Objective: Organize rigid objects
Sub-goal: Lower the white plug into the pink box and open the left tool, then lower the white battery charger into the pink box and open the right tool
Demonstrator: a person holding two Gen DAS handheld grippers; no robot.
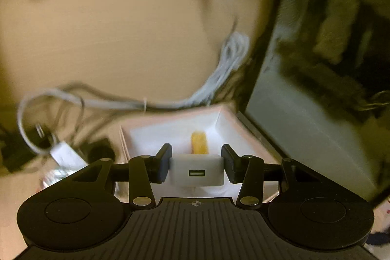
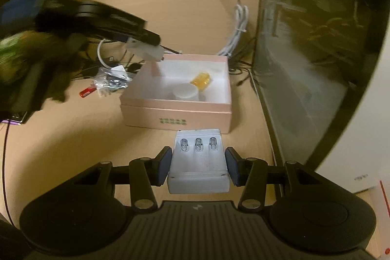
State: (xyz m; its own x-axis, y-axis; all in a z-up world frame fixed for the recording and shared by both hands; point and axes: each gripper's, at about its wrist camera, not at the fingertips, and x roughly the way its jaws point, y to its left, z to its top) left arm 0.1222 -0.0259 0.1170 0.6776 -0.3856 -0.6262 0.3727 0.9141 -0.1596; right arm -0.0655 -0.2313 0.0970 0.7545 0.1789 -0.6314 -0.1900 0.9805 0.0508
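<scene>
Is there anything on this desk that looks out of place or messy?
Yes. Left of the pink box, a crumpled clear plastic bag and a small red item lie among tangled dark cables. A bundled white cable trails loosely behind the box.

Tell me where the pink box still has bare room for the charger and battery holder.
Inside the pink box, the white floor along its left wall is bare; the yellow piece and white round lid crowd the middle and right. Outside, bare desk lies left of the box front; the cables behind are cluttered.
</scene>
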